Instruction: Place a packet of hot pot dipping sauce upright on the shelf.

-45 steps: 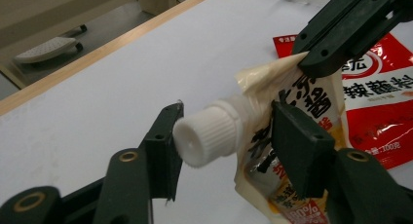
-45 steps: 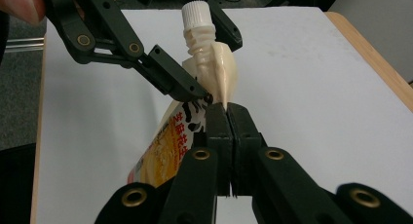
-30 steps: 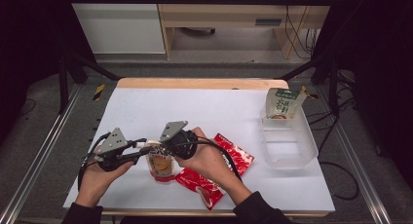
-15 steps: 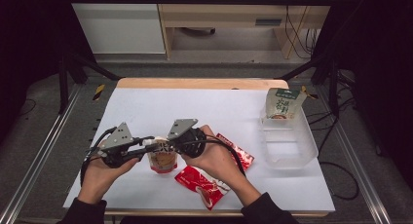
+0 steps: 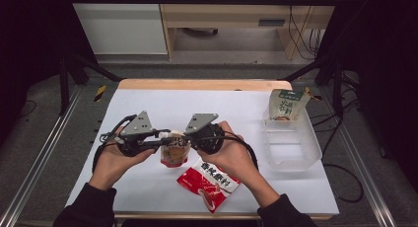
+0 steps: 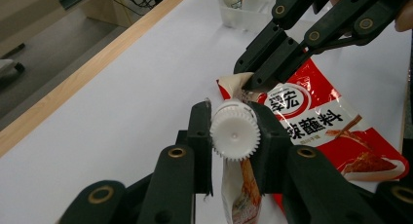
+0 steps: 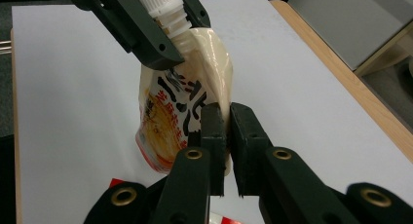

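Pouch (image 5: 174,149) hanging between your two grippers, lifted off the white table (image 5: 226,108). Your left gripper (image 6: 234,136) is clamped on the pouch's white ribbed cap (image 6: 235,135), one black jaw on each side of it; its jaws have just been closing, with the cap between them. Your right gripper (image 7: 226,136) pinches the upper edge of the pouch, its jaws nearly together on the thin film. In the high view the left gripper (image 5: 160,137) and right gripper (image 5: 186,136) meet tip to tip over the pouch, whose body droops below them. Just beneath your right hand (image 5: 231,155) a red packet (image 5: 209,183) lies flat on the table. Well off to the right of the right gripper stands a clear tray (image 5: 296,153), with a green-and-white bag (image 5: 286,104) propped upright at its far end.
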`<move>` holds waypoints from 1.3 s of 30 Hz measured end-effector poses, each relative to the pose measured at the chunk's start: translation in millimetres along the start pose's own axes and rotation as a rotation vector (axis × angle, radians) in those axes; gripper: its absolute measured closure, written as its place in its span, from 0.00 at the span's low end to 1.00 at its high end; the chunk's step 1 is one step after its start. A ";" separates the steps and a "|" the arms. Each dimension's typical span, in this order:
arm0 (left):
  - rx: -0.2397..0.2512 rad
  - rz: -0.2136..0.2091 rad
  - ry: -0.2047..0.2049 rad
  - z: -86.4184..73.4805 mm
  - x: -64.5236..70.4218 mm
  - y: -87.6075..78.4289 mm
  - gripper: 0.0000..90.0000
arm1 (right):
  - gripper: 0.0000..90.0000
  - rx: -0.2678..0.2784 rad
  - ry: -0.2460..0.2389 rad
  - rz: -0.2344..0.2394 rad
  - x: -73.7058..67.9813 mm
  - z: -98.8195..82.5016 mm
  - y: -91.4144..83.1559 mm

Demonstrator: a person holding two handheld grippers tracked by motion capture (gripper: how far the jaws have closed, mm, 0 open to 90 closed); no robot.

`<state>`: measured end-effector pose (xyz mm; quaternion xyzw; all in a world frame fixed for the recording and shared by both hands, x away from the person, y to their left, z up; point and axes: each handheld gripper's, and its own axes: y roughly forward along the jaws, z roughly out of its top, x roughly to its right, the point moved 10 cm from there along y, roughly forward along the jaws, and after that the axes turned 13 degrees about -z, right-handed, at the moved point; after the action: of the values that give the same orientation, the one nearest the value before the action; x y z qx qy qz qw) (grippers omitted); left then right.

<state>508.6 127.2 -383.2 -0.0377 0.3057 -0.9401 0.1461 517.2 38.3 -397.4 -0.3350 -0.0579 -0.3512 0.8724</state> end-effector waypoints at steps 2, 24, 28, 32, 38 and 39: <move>-0.005 -0.009 0.008 4.8 1.7 3.4 0.81 | 0.94 -0.004 0.003 -0.006 4.1 -1.9 -3.8; -0.007 -0.047 0.043 21.7 6.1 14.2 0.81 | 0.47 -0.137 -0.137 -0.055 34.6 -12.5 -26.1; -0.008 -0.054 0.051 22.3 7.7 15.3 0.81 | 0.37 -0.170 -0.168 -0.025 32.5 -15.5 -23.9; -0.017 -0.067 0.061 22.0 10.5 17.1 0.81 | 0.30 -0.192 -0.193 0.003 29.3 -16.6 -23.4; -0.012 -0.085 0.071 23.6 15.3 21.3 0.81 | 0.27 -0.212 -0.220 0.051 25.9 -16.0 -24.1; -0.016 -0.087 0.075 23.6 15.8 21.6 0.81 | 0.29 -0.218 -0.218 0.053 25.8 -16.0 -24.1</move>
<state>502.8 92.6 -377.0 -0.0169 0.3164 -0.9439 0.0932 518.6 0.7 -388.0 -0.4655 -0.1051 -0.2939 0.8282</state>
